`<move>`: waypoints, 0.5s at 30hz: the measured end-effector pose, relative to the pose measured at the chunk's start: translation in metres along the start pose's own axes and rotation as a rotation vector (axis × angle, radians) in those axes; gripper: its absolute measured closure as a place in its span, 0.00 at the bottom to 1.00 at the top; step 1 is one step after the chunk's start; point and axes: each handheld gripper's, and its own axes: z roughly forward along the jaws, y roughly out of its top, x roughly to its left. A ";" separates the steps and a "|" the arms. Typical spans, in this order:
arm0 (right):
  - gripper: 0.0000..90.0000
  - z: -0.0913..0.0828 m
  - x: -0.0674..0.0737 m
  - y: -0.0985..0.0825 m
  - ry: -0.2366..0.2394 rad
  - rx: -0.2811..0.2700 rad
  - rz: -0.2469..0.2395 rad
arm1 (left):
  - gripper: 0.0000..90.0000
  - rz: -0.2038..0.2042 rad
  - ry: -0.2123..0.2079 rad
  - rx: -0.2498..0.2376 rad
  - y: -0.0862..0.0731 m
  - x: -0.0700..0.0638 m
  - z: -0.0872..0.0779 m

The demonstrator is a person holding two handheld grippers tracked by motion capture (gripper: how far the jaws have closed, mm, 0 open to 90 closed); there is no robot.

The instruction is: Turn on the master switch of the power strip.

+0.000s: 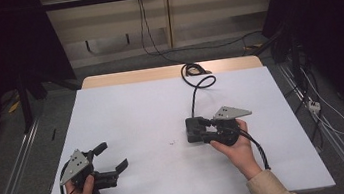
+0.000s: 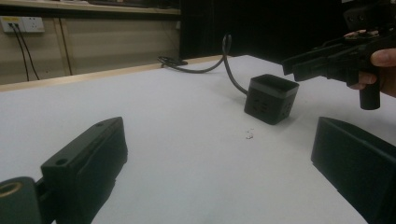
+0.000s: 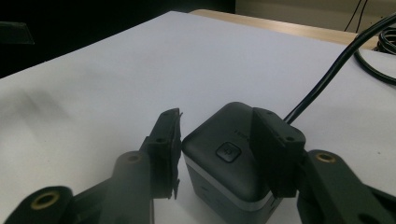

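A black cube-shaped device (image 1: 193,130) (image 2: 271,99) (image 3: 224,161) with a button on top stands on the white table (image 1: 131,107), right of centre. Its black cable (image 1: 194,86) (image 3: 327,79) runs to the far edge and coils there. My right gripper (image 1: 206,128) (image 3: 217,116) reaches in from the right, one jaw on each side of the cube. A narrow gap shows at the left jaw, and the right jaw lies close against the cube's side. My left gripper (image 1: 113,155) (image 2: 219,140) rests near the front left, jaws wide apart and holding nothing.
A tiny white speck (image 1: 171,143) (image 2: 249,135) lies on the sheet between the two grippers. A bare wooden strip (image 1: 132,76) runs along the table's far edge. Loose cables (image 1: 323,112) trail on the floor to the right, and a wall socket (image 2: 23,23) sits beyond.
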 end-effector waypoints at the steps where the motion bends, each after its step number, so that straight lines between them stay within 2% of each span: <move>1: 0.57 0.000 0.000 0.000 0.000 0.001 -0.001 | 0.04 -0.002 0.000 -0.003 0.000 0.000 0.000; 8: 0.47 -0.002 0.000 0.001 0.014 -0.006 0.007 | 0.04 -0.006 0.000 -0.005 0.000 0.000 0.001; 15: 0.37 -0.003 0.001 0.000 0.024 0.005 -0.006 | 0.04 -0.006 -0.004 -0.003 0.000 0.000 0.002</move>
